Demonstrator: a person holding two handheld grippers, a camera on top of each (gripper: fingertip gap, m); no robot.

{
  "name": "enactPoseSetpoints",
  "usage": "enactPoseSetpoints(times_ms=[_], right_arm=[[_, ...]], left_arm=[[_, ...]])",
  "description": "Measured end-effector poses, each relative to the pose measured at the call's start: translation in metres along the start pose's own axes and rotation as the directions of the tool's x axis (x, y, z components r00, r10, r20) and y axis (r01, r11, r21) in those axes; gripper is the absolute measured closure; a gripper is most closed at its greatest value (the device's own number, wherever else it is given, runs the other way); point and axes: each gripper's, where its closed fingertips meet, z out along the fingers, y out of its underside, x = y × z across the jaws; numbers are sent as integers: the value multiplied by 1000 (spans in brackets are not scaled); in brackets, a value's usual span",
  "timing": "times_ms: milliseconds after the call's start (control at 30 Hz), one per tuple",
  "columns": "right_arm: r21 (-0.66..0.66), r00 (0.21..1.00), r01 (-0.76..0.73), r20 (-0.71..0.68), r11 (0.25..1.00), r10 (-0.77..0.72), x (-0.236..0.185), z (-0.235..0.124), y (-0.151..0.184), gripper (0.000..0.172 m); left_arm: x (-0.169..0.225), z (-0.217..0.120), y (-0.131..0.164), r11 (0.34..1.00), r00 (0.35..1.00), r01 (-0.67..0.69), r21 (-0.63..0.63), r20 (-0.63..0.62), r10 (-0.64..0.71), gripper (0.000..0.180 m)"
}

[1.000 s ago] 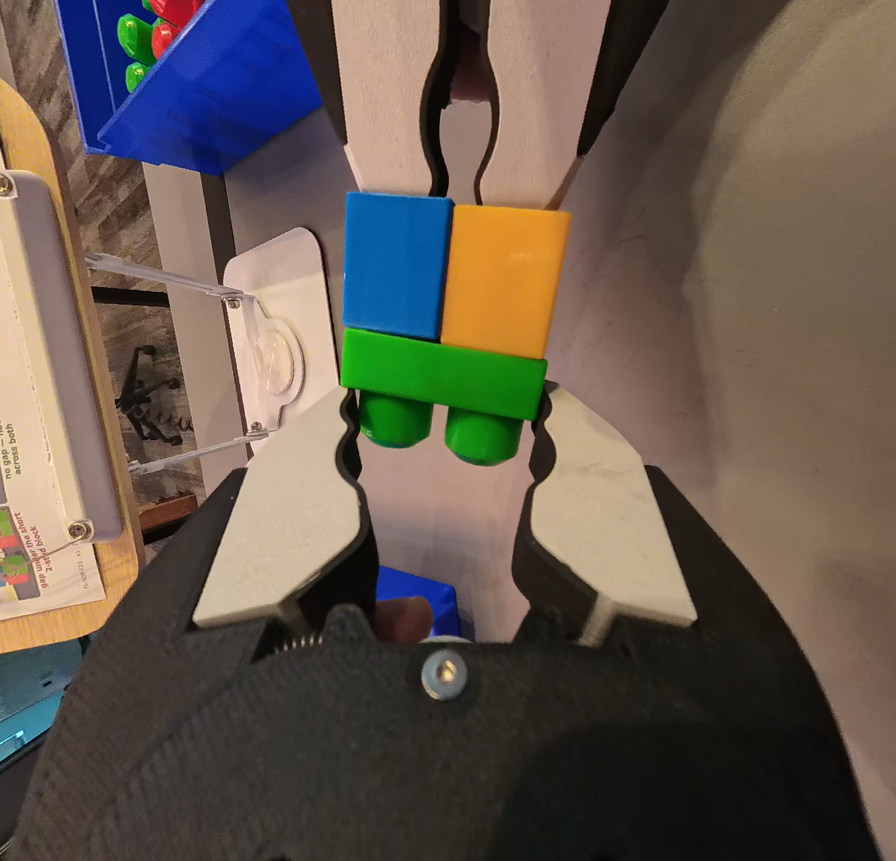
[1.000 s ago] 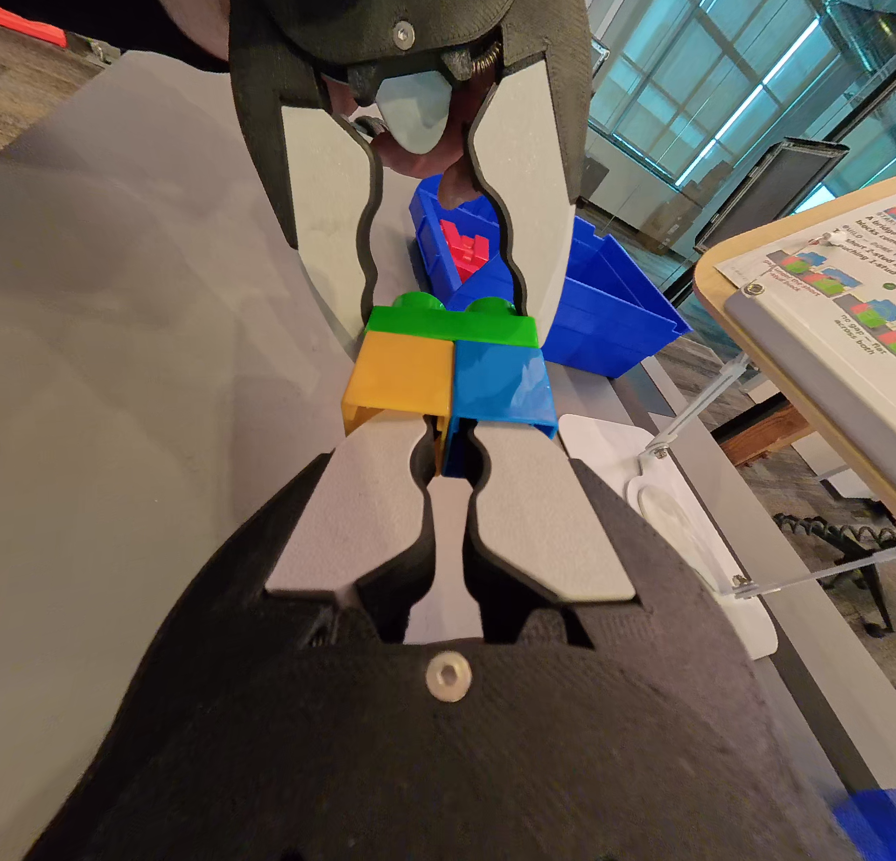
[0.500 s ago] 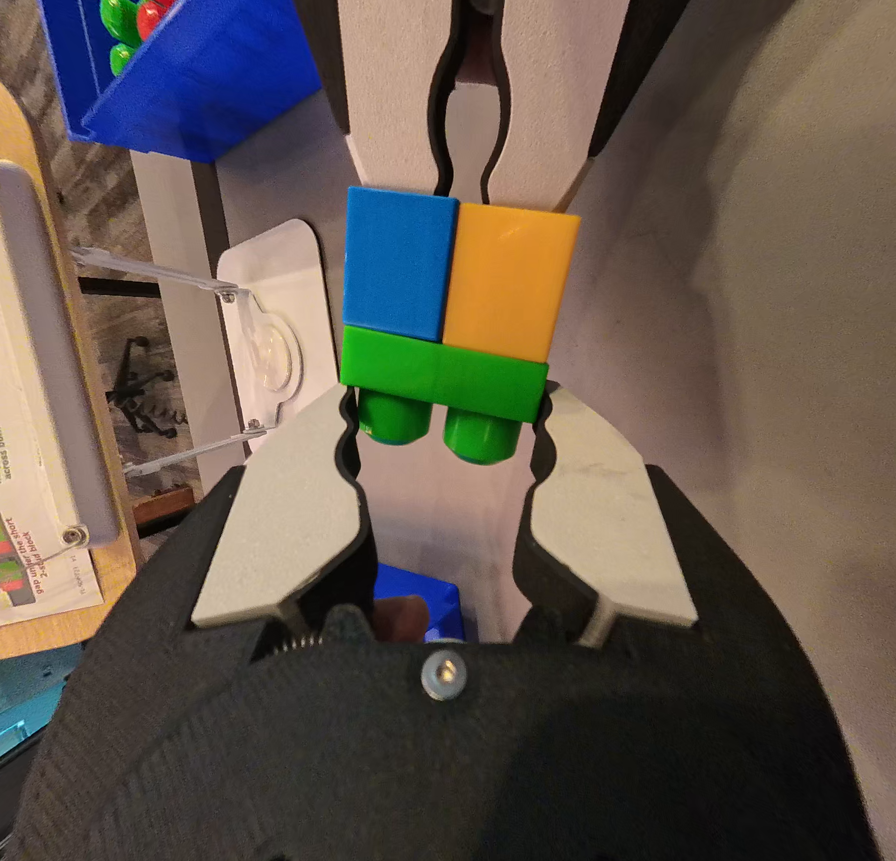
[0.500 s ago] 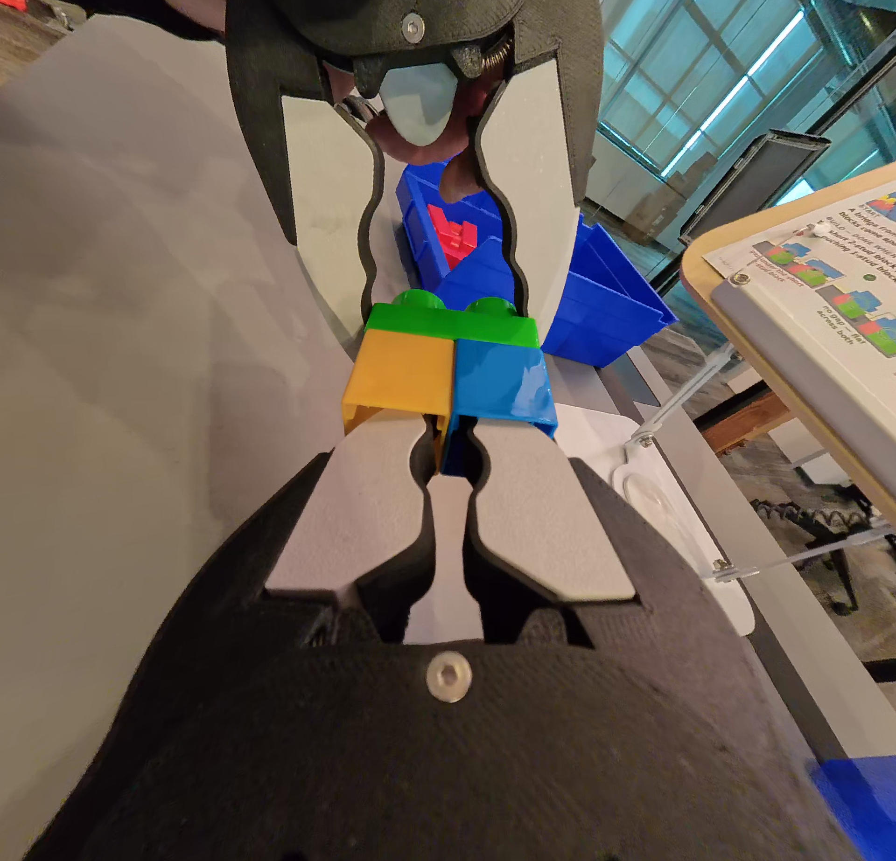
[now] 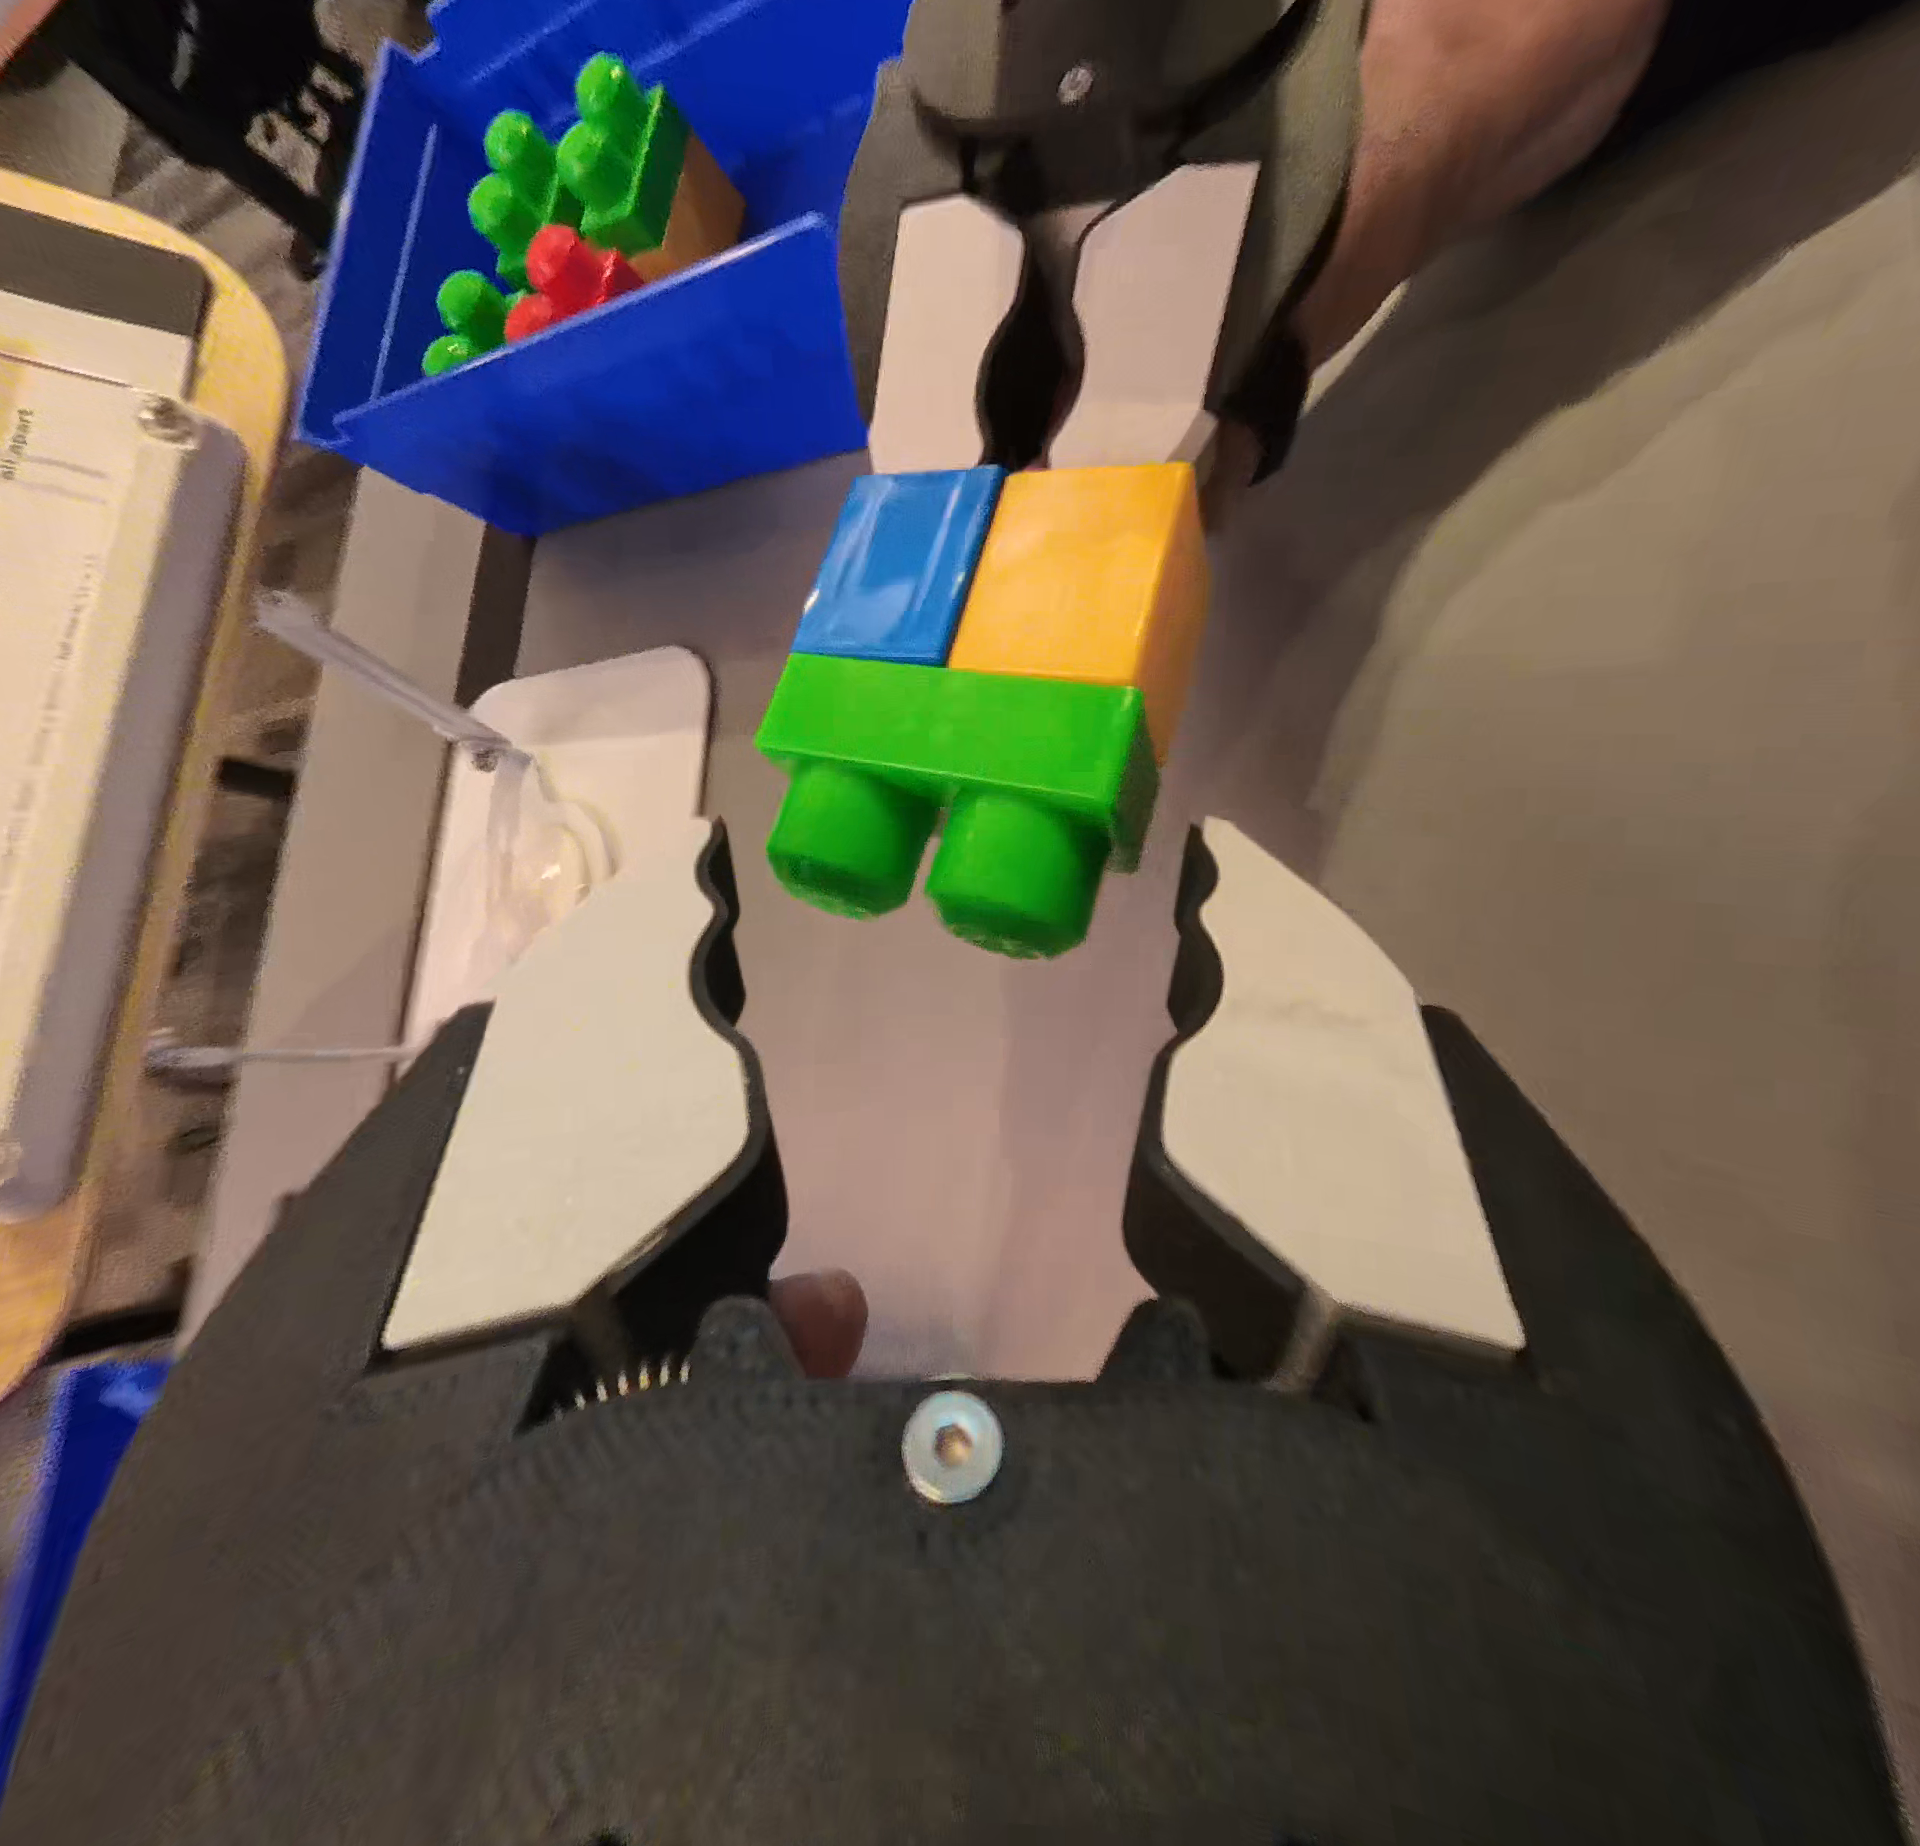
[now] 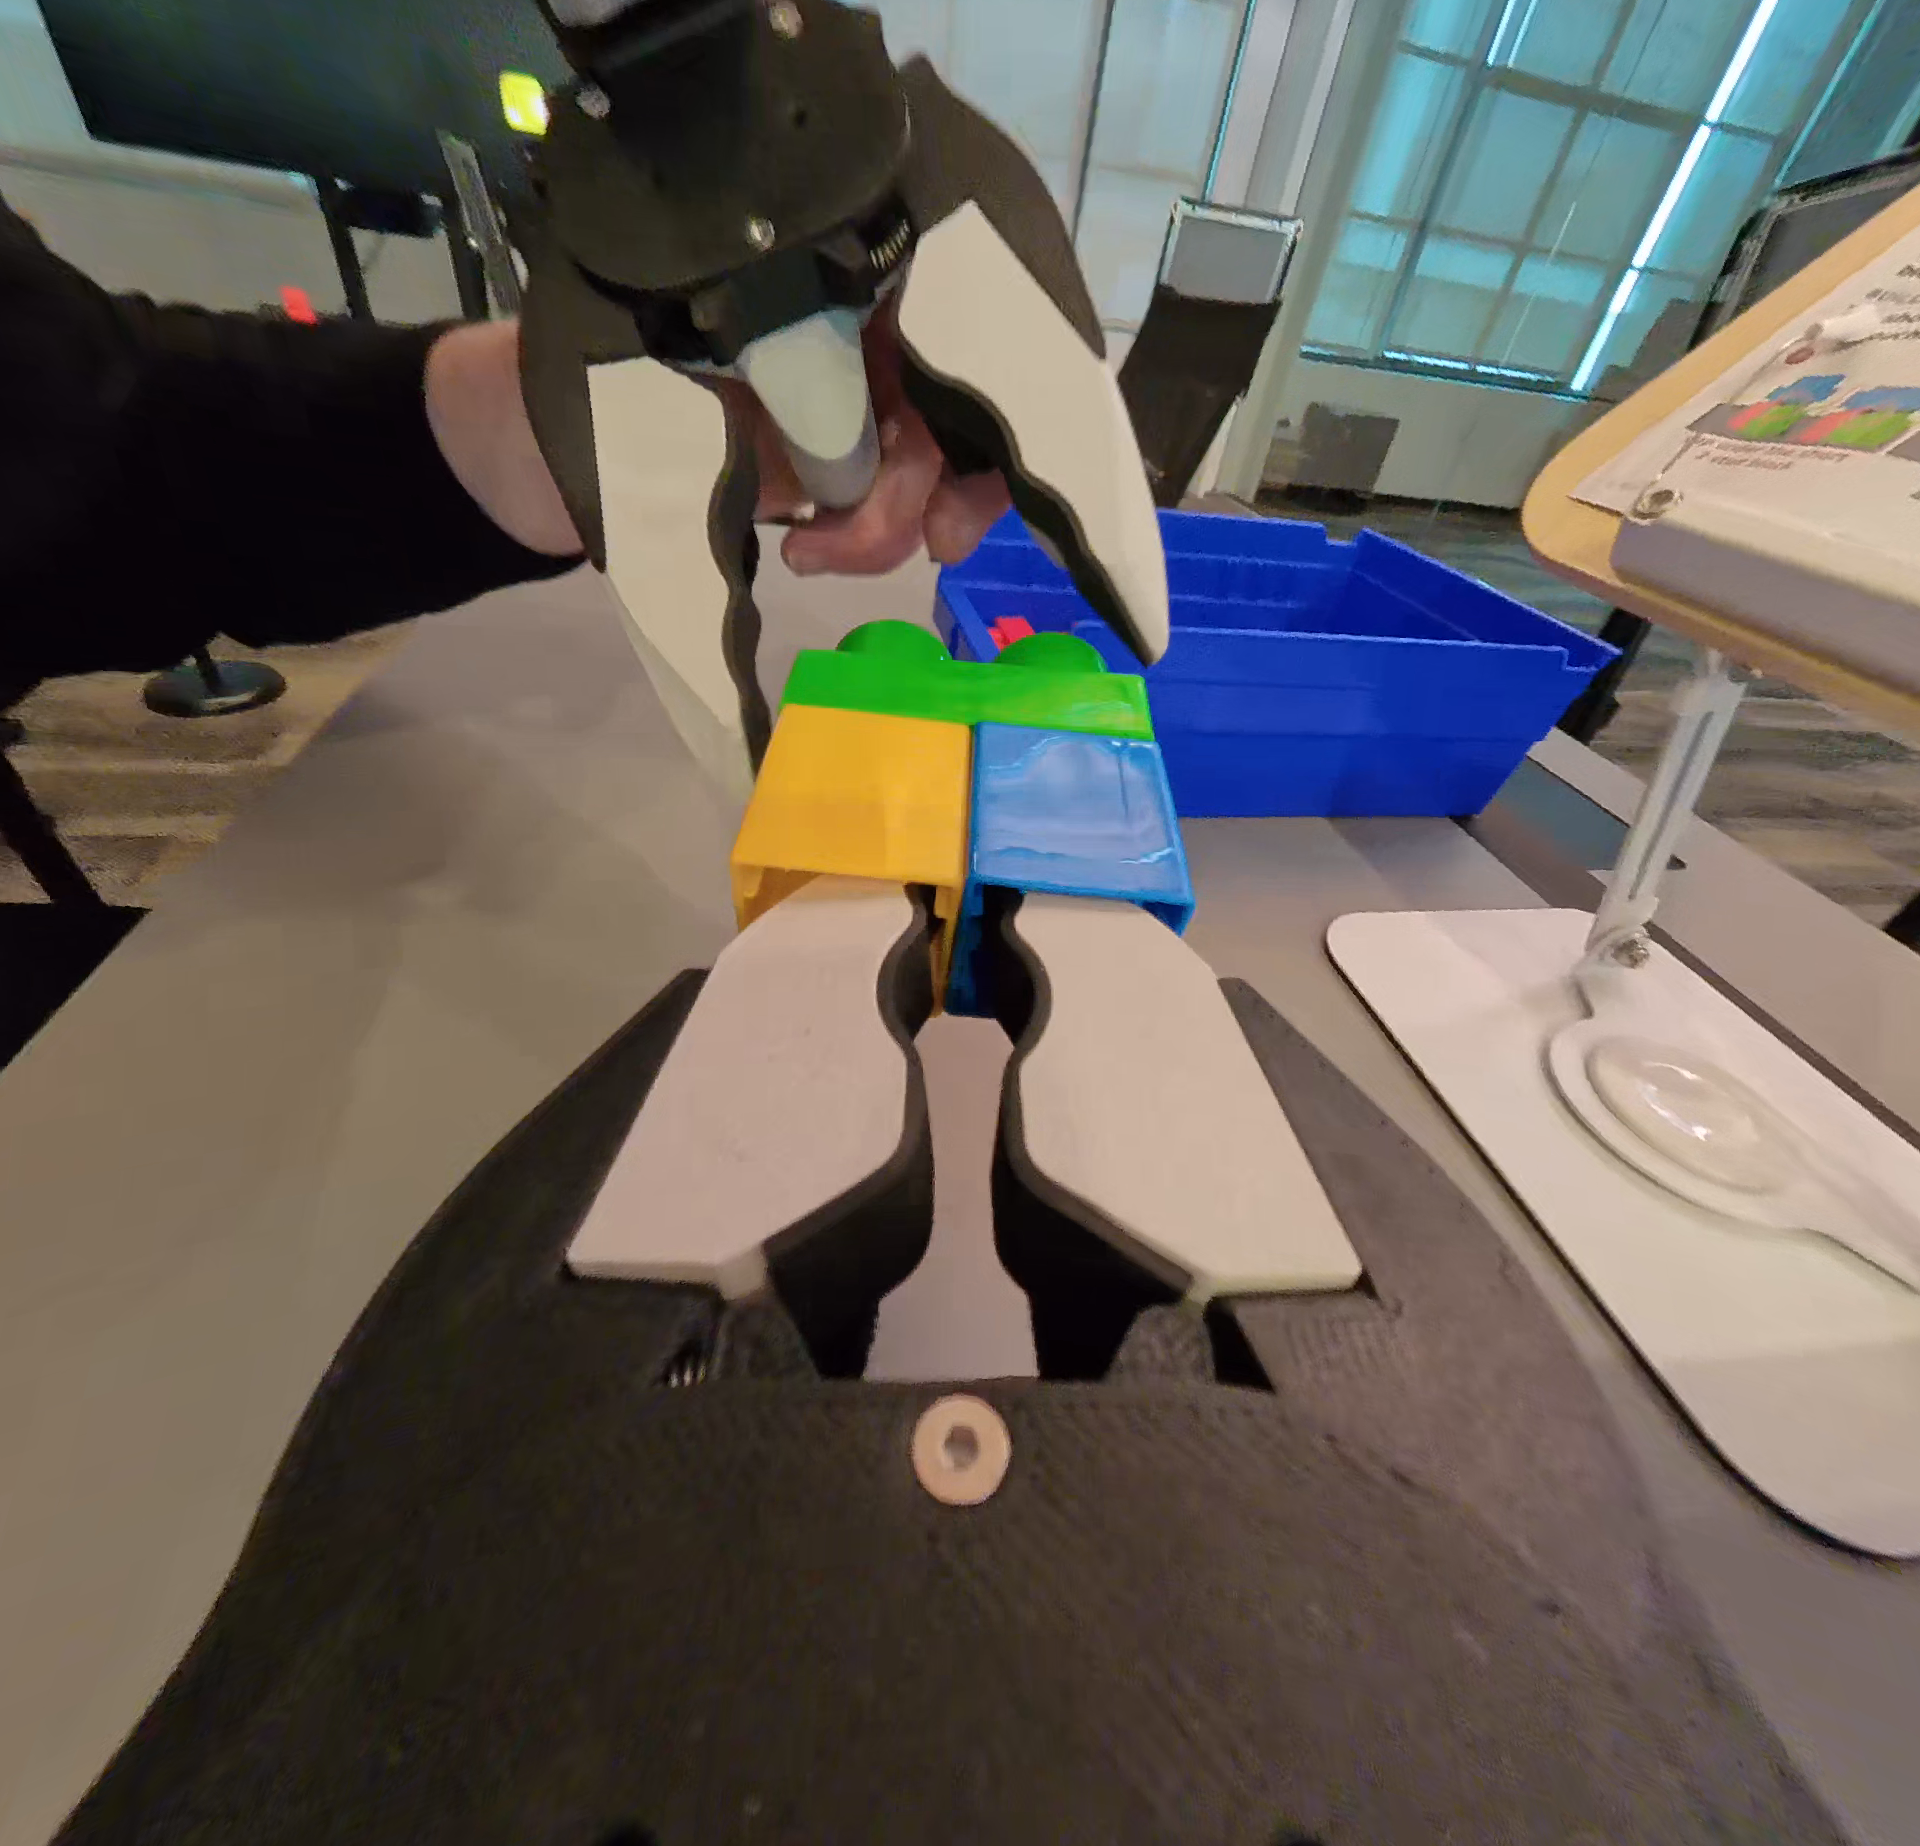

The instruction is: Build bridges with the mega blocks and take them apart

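Three mega blocks form one joined assembly held above the grey table (image 6: 312,965): a green block (image 5: 951,726) with two studs spans a yellow block (image 5: 1081,570) and a blue block (image 5: 894,570) set side by side. The right claw (image 6: 961,939) is nearly closed, its fingertips inserted into the open undersides of the yellow and blue blocks and pinching the two adjoining walls between them, so it carries the whole assembly. The left claw (image 5: 956,861) stands wide, its fingers (image 5: 623,1017) on either side of the green studs with a visible gap on both sides (no contact with the block). A person's hand (image 6: 499,435) in a dark sleeve grips the left tool. Behind the assembly, a blue bin (image 5: 582,414) on the table contains green and red blocks (image 5: 551,227). A white stand base (image 6: 1558,1121) lies on the table to the right in the right wrist view.
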Motion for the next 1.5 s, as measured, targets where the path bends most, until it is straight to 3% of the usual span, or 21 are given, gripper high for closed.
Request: enactPoseSetpoints(times_ms=[167, 267, 600, 867, 967, 1067, 1233, 1367, 1500], right_arm=[[-4, 995, 91, 43, 996, -91, -14, 2, -4, 165], [-10, 993, 101, 63, 995, -100, -20, 5, -2, 165], [3, 994, 54, 90, 999, -54, -22, 4, -1, 165], [18, 995, 61, 80, 998, -62, -20, 2, -4, 165], [9, 995, 49, 85, 999, -50, -17, 1, -6, 164], [7, 995, -1, 98, 1000, 1, -11, -3, -5, 162], [-34, 998, 18, 67, 999, -16, -6, -3, -1, 157], [-86, 996, 57, 70, 995, -51, -9, -1, 5, 157], [-83, 996, 23, 91, 996, -15, -11, 1, 6, 157]], left_arm=[[16, -3, -11, 968, 966, 194, 160, -204, -160, 102], [24, 5, -8, 960, 946, 231, 158, -266, -184, 103], [26, 7, -15, 910, 905, 340, 237, -348, -247, 104], [24, 7, -19, 921, 923, 311, 235, -307, -233, 104], [21, 7, -21, 899, 908, 358, 252, -318, -273, 104], [18, 10, -21, 845, 855, 467, 261, -377, -356, 104], [18, 12, -16, 701, 695, 673, 236, -528, -489, 104], [25, 13, -10, 675, 654, 707, 211, -559, -510, 105], [27, 12, -8, 683, 655, 703, 196, -551, -516, 105]])
